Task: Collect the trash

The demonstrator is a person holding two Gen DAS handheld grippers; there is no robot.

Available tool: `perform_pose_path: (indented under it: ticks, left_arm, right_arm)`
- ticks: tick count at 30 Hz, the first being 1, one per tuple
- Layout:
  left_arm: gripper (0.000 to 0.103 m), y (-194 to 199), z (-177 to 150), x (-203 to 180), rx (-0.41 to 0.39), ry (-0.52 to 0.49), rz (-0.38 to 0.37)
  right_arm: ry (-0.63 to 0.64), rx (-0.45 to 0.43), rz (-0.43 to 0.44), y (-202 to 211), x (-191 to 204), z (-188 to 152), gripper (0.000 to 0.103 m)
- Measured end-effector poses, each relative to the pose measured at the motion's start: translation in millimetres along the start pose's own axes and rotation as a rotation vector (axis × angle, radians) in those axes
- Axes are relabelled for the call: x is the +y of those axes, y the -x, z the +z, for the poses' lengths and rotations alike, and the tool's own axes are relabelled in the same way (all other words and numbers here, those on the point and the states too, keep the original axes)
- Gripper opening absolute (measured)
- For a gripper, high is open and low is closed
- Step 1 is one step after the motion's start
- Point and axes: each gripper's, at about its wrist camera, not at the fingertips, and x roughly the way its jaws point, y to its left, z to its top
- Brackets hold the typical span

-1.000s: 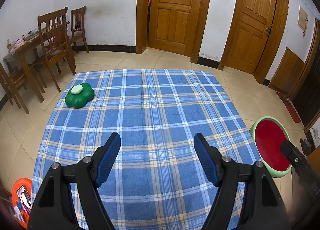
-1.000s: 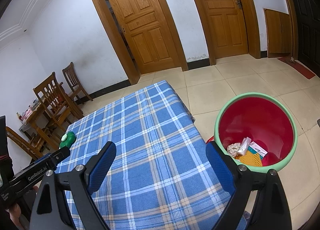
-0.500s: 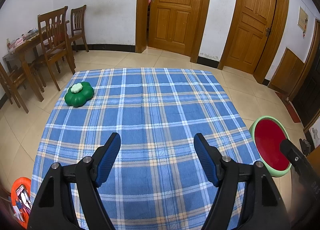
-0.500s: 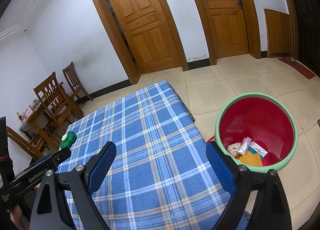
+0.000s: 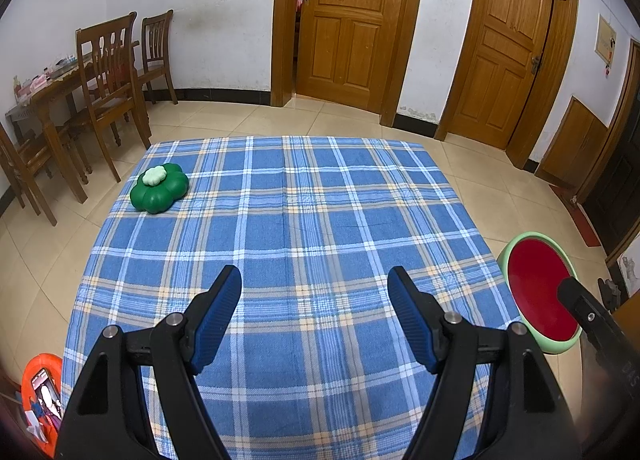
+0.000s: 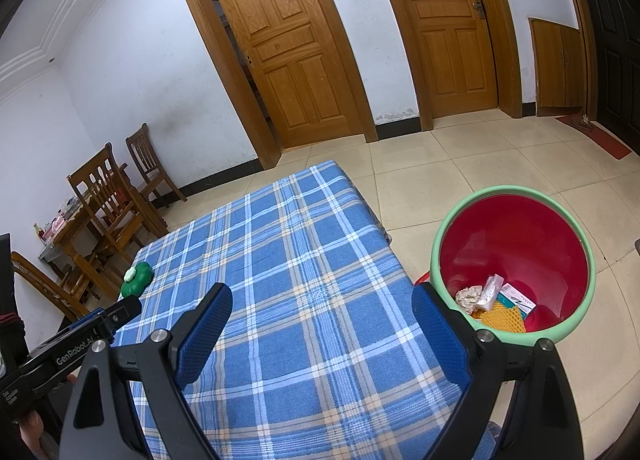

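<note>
- Left wrist view: the left gripper (image 5: 314, 300) hangs above the near half of the blue plaid tablecloth (image 5: 288, 244), jaws spread wide and nothing between them.
- The only item on the cloth is a green flower-shaped container (image 5: 159, 193) with a pale green lid, near the far left corner; whether it counts as trash I cannot tell.
- The red bin with the green rim (image 5: 538, 292) stands on the floor just off the table's right edge. An orange container (image 5: 42, 400) with bits of packaging shows low at the left, beside the table.
- Right wrist view: the right gripper (image 6: 322, 324) is likewise released and empty, held over the table's near right part, with the bin (image 6: 512, 264) close beside its right finger.
- The collected trash (image 6: 494, 304) lies in the bottom of the bin: a crumpled wad, a clear wrapper, a small box and yellow foam netting.
- The green container (image 6: 136, 279) sits well away, at the far left edge.
- Judgement: the collecting looks nearly or fully done. If the green container is to go, the left gripper is the nearer one; it would reach forward and left, close on the container's sides, and carry it across to the bin.
</note>
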Motion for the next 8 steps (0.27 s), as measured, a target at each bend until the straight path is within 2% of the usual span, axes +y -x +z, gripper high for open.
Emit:
perform_pose_path:
  ticks: [8]
  left_arm:
    - [0.075,0.9,-1.0,-0.3,0.000,0.001,0.000]
  right_arm:
    - [0.000,0.000,-0.001,-0.4,0.1,-0.7,0.093]
